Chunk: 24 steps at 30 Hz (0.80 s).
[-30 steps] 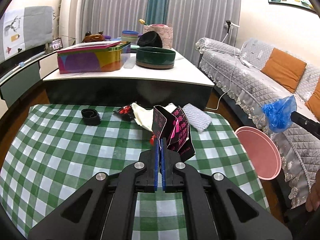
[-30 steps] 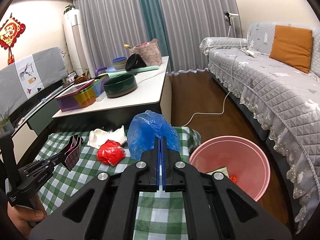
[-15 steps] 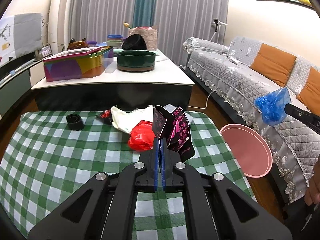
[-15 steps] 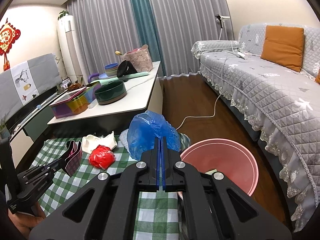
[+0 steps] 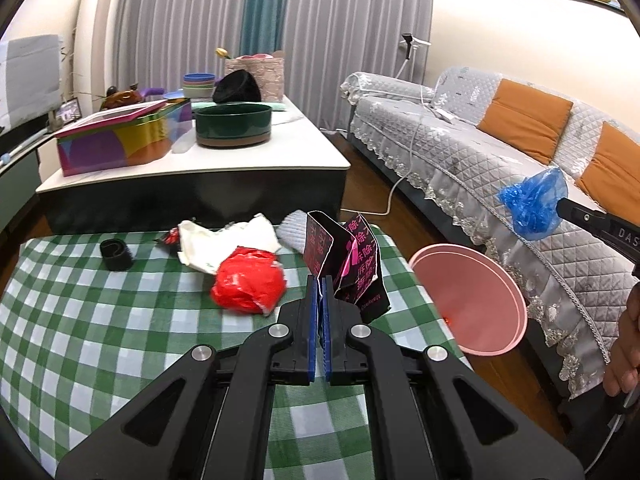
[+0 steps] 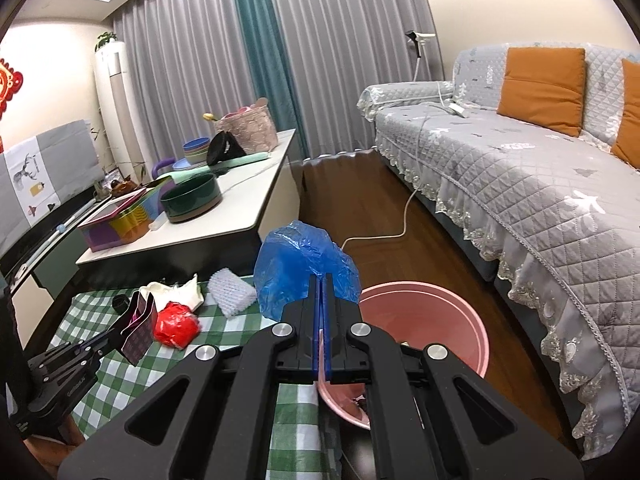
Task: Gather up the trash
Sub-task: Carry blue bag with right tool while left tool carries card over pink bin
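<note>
Trash is in both claws: the left gripper (image 5: 320, 280) is clamped on a black-and-pink packet (image 5: 348, 260) above the checked tablecloth (image 5: 100, 320), and the right gripper (image 6: 321, 280) pinches a blue bag (image 6: 298, 260) over the near rim of the pink bin (image 6: 432, 312) on the floor beside the table. More litter lies on the cloth beyond: a red wad (image 5: 248, 284), white paper (image 5: 224, 240), a white foam pad (image 6: 232, 290), a black ring (image 5: 116, 254). Behind stands a white-topped table (image 5: 304, 152) with a green bowl (image 5: 233, 125) and a colourful tin (image 5: 120, 140). A grey-covered sofa (image 6: 520, 168) with orange cushions (image 6: 540, 84) runs along the right; grey curtains (image 6: 340, 40) hang at the back.
</note>
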Each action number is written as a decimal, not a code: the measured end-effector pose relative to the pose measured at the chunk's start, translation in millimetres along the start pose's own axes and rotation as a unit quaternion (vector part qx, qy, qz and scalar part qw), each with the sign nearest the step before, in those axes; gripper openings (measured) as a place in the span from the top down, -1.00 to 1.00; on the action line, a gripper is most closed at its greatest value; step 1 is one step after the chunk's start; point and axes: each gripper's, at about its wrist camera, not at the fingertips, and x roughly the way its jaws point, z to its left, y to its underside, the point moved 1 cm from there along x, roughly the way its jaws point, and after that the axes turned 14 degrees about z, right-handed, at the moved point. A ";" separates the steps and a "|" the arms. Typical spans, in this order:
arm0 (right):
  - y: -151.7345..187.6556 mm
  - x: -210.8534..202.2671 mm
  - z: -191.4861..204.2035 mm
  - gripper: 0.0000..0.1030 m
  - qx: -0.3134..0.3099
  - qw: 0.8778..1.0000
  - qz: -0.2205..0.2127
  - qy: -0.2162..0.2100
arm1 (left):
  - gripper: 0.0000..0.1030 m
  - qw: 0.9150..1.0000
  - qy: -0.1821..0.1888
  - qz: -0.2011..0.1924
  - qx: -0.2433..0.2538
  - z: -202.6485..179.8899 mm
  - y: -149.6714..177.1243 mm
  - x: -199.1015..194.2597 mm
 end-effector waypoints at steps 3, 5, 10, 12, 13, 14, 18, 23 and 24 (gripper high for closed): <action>-2.6 0.0 -7.4 0.97 0.007 1.000 -0.003 0.005 | 0.96 1.000 0.008 0.000 0.006 -6.7 -2.3 0.6; -4.4 -0.4 -13.0 0.97 0.011 1.000 -0.005 0.009 | 0.96 1.000 0.012 -0.001 0.011 -11.7 -4.4 0.3; -5.6 -2.8 -27.9 0.97 0.021 1.000 -0.008 0.017 | 0.96 0.999 0.025 -0.004 0.021 -25.8 -12.6 -0.2; -5.5 -3.1 -34.5 0.97 0.026 0.999 -0.009 0.022 | 0.96 0.999 0.030 -0.005 0.026 -31.3 -15.9 1.0; -5.6 -3.1 -37.9 0.97 0.029 0.999 -0.009 0.024 | 0.96 0.999 0.032 -0.005 0.030 -35.3 -17.8 1.9; -5.7 -3.2 -40.3 0.97 0.032 0.999 -0.009 0.025 | 0.96 0.999 0.034 -0.005 0.033 -38.3 -19.1 2.6; -6.5 -2.7 -54.4 0.97 0.047 0.998 -0.009 0.031 | 0.96 0.998 0.043 -0.001 0.044 -52.1 -24.3 8.8; -8.3 -1.7 -67.5 0.97 0.062 0.997 -0.011 0.038 | 0.96 0.997 0.057 0.004 0.051 -69.7 -33.0 18.5; -8.9 -1.3 -69.8 0.97 0.063 0.997 -0.011 0.042 | 0.96 0.997 0.060 0.004 0.053 -74.0 -35.3 20.8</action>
